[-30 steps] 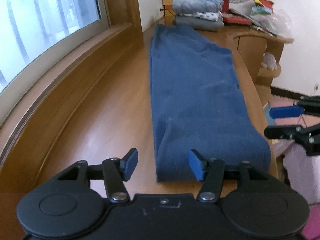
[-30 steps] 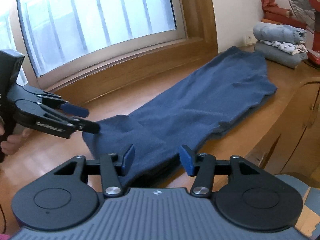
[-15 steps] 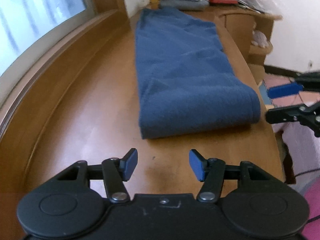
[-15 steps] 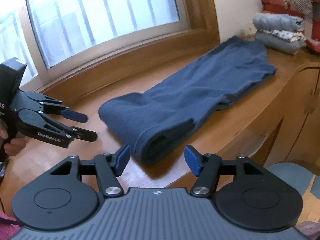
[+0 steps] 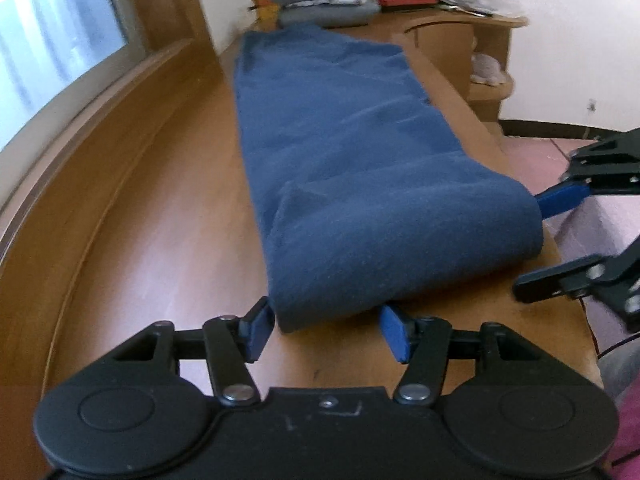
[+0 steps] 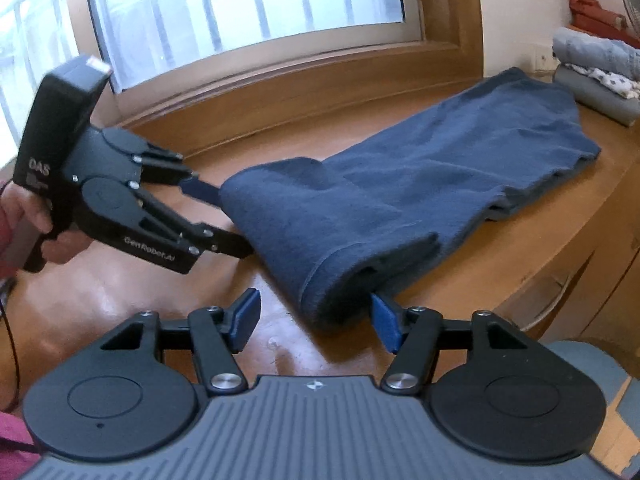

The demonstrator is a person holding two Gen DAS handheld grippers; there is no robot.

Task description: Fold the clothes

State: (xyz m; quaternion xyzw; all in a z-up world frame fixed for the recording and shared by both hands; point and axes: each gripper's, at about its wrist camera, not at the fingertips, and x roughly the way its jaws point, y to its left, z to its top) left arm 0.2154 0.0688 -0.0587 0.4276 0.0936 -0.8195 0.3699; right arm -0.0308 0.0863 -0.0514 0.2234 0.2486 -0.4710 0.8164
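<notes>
A dark blue garment [image 5: 352,168] lies folded into a long strip on the wooden tabletop [image 5: 152,216], its near end doubled over into a thick fold. My left gripper [image 5: 326,330] is open, and the fold's near left corner lies between its blue pads. My right gripper [image 6: 316,320] is also open at the fold's other corner [image 6: 340,264], with its right pad against the cloth edge. In the right wrist view, the left gripper [image 6: 224,220] straddles the fold's far side, held by a hand [image 6: 24,216]. The right gripper [image 5: 538,246] shows at the right in the left wrist view.
A stack of folded clothes [image 5: 324,0] [image 6: 600,76] sits past the garment's far end. A window [image 6: 240,0] with a wooden sill runs along one side. The table's edge [image 5: 568,280] drops off by the right gripper, and a corner shelf [image 5: 488,72] stands beyond.
Half a second ago both grippers were drawn back from the garment's near end. Both have moved forward again, so the fold's corners lie between their open fingers.
</notes>
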